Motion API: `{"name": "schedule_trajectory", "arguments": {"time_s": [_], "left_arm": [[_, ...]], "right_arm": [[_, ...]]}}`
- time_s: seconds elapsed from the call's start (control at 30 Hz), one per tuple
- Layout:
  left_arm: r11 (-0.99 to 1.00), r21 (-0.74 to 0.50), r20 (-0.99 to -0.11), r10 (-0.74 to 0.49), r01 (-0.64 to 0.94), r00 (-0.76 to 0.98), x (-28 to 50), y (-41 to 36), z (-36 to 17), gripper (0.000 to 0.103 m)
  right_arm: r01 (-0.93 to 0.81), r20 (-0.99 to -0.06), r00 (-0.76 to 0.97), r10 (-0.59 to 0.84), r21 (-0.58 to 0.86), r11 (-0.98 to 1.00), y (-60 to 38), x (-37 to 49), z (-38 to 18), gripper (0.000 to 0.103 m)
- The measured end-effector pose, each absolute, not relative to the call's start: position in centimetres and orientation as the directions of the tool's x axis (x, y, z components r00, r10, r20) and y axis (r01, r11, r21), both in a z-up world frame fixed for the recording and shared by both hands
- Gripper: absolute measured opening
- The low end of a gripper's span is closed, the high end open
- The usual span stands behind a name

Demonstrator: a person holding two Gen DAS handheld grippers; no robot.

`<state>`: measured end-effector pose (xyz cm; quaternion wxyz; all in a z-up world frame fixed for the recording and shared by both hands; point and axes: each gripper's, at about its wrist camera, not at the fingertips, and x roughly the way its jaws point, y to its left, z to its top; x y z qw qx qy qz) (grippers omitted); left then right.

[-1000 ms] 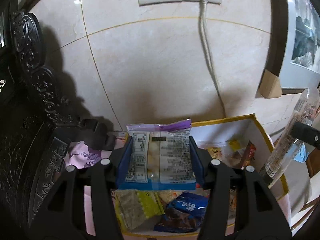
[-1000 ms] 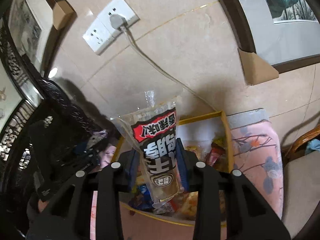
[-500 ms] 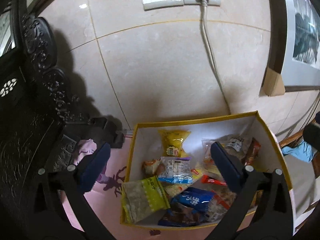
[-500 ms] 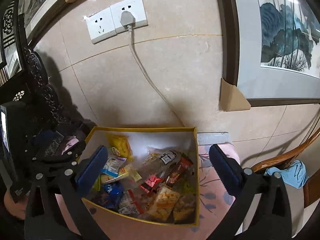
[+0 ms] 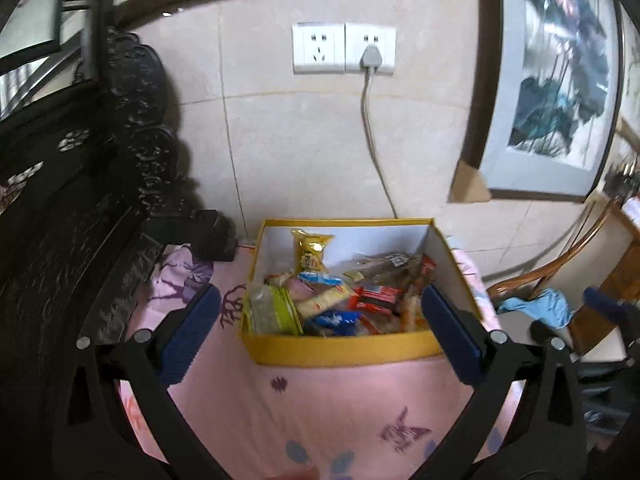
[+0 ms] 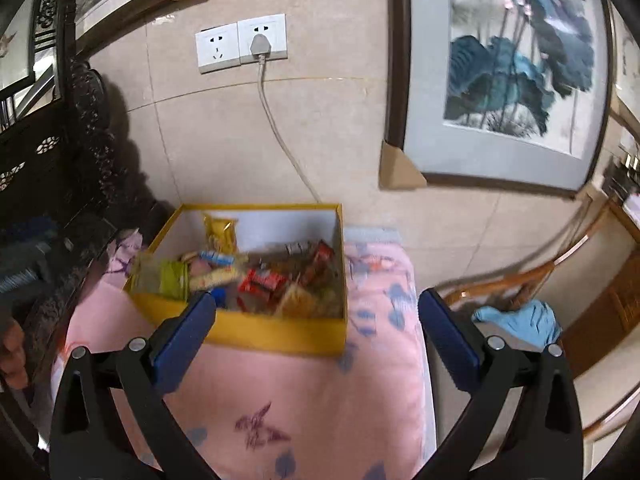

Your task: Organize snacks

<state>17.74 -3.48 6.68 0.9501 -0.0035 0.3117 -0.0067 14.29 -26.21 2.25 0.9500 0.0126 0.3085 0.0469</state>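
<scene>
A yellow box (image 5: 344,348) (image 6: 280,334) with white inner walls stands on a pink patterned cloth (image 5: 320,412) (image 6: 304,400) against the wall. Several snack packets (image 5: 332,292) (image 6: 256,276) lie piled inside it, among them a yellow bag (image 5: 310,250) at the back. My left gripper (image 5: 320,322) hangs wide open in front of the box, nothing between its blue pads (image 5: 188,332). My right gripper (image 6: 316,324) is also wide open and holds nothing, set back from the box's near right corner.
A dark carved cabinet (image 5: 80,200) stands to the left. The tiled wall carries a double socket (image 5: 344,48) with a plugged cable (image 5: 372,148) and a framed painting (image 6: 512,68). To the right stand a wooden chair (image 6: 520,280) and a blue cloth (image 6: 520,320).
Both grippers let go of their packets, a purple-topped one on the left and a clear pouch on the right, opened wide and pulled back from the box, which now looks smaller.
</scene>
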Motion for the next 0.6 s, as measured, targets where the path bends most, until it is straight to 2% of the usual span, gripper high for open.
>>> {"name": "schedule_trajectory", "arguments": {"time_s": [0.23,0.4,0.6], "left_arm": [[0.999,0.006,-0.569,-0.027,0.037,0.822,13.0,-4.1,8.0,0.101],[0.992,-0.103,-0.550,-0.117,0.071,0.827,10.8,-3.4,8.7,0.101],[0.999,-0.039,-0.550,-0.050,0.034,0.834,9.7,-3.4,8.9,0.101]], "right_arm": [[-0.109,-0.578,0.802,0.149,0.104,0.989,-25.9,10.0,3.1,0.102],[-0.122,-0.570,0.805,0.162,0.108,0.987,-25.5,8.1,3.6,0.102],[-0.138,-0.552,0.817,0.165,0.091,0.986,-25.0,6.7,4.6,0.102]]}}
